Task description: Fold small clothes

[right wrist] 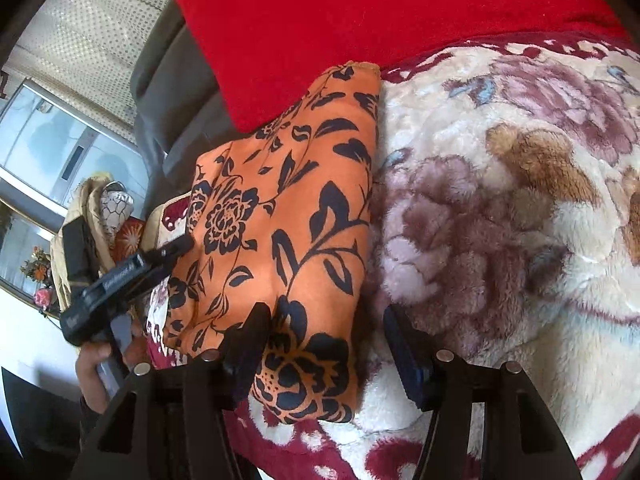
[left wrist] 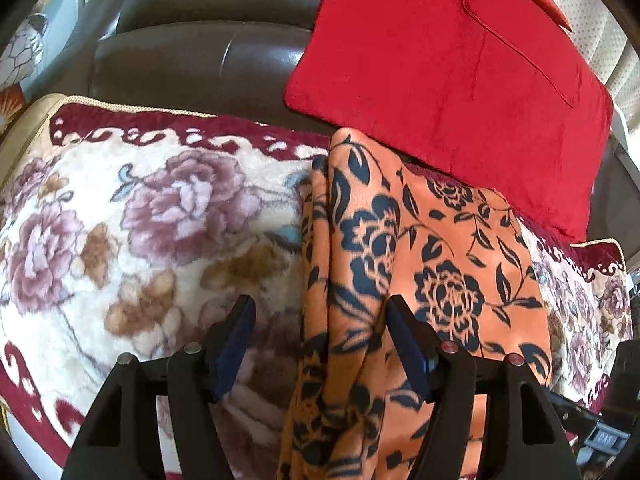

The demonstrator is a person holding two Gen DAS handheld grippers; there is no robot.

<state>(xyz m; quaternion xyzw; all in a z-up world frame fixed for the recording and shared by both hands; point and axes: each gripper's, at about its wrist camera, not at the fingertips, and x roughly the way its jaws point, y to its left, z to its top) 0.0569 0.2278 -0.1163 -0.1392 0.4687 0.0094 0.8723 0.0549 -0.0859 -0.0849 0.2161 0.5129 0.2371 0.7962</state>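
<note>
Orange floral garment (right wrist: pixel 280 216) is seen folded on floral blanket (right wrist: pixel 500 220), red cushion (right wrist: pixel 340 28) at 12 o'clock | left gripper (left wrist: pixel 320 312) spread, nothing pinched | right gripper (right wrist: pixel 324 320) spread, nothing pinched.

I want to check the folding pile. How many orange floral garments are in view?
1: the orange floral garment lies folded on the plush floral blanket, touching the red cushion.

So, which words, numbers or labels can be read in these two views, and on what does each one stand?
"DAS", uncertain because blurred: on the grey plate of a black tool body at the lower right edge.
White lettering along the side of the left claw: too blurred to read.
White mark at its rear end: too blurred to read.
Orange cloth, blanket, red cushion: patterns only, no text.
</note>
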